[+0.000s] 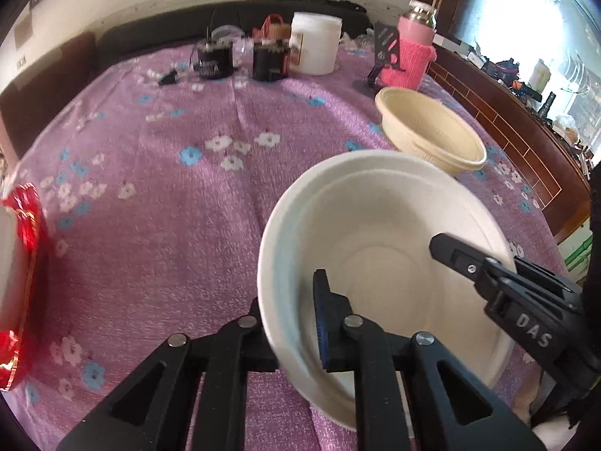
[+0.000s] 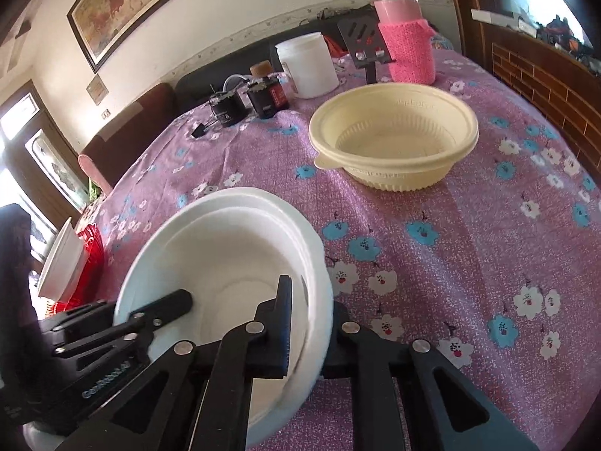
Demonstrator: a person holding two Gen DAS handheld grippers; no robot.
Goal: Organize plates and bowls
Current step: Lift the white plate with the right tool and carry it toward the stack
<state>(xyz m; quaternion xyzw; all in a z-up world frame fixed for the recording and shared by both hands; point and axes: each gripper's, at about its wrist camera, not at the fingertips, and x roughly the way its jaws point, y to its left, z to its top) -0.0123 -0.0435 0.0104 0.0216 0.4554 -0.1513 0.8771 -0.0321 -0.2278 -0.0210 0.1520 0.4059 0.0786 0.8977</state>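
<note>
- The left tool (image 1: 296, 319) is clamped on the left rim of the white bowls (image 1: 379, 248), one finger inside the wall and one outside.
- The right tool (image 2: 311, 334) is clamped on the right rim of the same white bowls (image 2: 225, 263), again with one finger inside and one outside.
- The white bowls are nested, one inside another, and sit at the near edge of the worktop (image 1: 169, 188), tilted a little between the two tools.
- Whether the stack is touching the purple flowered cloth (image 2: 450, 244) or is lifted just off it, I cannot tell.
- A cream bowl (image 2: 394, 139) stands upright on the cloth, farther back and to the right, apart from the white ones.
- Behind the cream bowl, at the far edge, stands a pink flask (image 2: 405, 37) in a knitted sleeve, with a black stand (image 2: 364, 41) just to its left.
- Left of these is a white tub (image 2: 308, 64), then two small black devices (image 1: 240, 60).
- At the far left a red thing (image 1: 22, 285) lies at the worktop's edge, with another white bowl (image 2: 60, 263) leaning on it.
- A framed picture (image 2: 124, 3) hangs on the wall behind.
</note>
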